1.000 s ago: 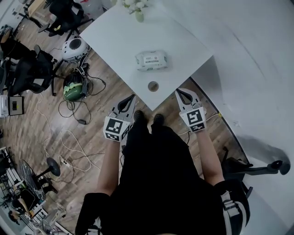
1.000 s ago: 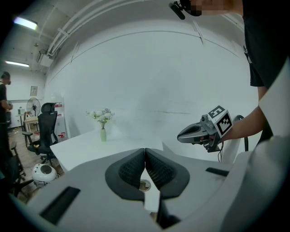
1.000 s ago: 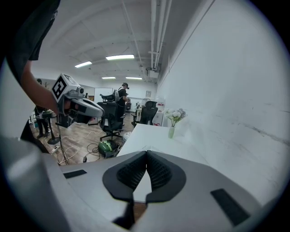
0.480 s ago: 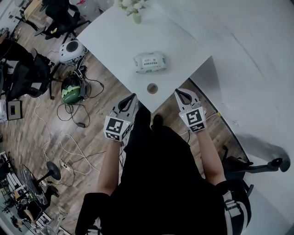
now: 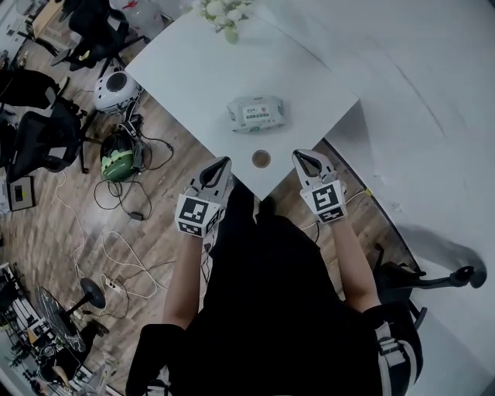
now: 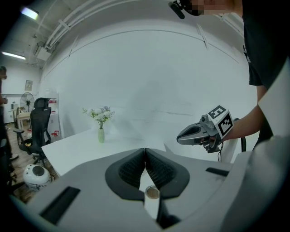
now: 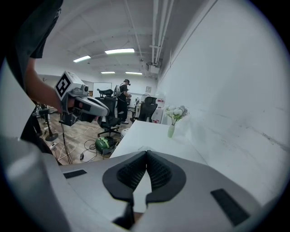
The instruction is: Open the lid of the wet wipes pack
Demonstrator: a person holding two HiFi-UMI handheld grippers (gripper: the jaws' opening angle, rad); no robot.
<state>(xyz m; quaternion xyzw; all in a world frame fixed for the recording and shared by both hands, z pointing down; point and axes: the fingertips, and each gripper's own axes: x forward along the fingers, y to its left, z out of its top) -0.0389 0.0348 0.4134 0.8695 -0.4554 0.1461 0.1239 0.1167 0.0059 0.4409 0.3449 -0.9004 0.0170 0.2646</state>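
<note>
Ahead of both grippers, well apart from their tips, the wet wipes pack (image 5: 256, 114) is seen lying flat on the white table (image 5: 186, 69), its long axis laid crosswise; the left gripper (image 5: 219, 164) and right gripper (image 5: 308, 158) are pressed together on nothing; neither is judged clearly nearer.

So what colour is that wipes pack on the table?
The pack is whitish grey; the head view shows it best.

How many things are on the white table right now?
3. The wet wipes pack lies midway on the table; a small round brown thing sits by the near corner; a flower vase stands at the far edge. None seems hidden.
</note>
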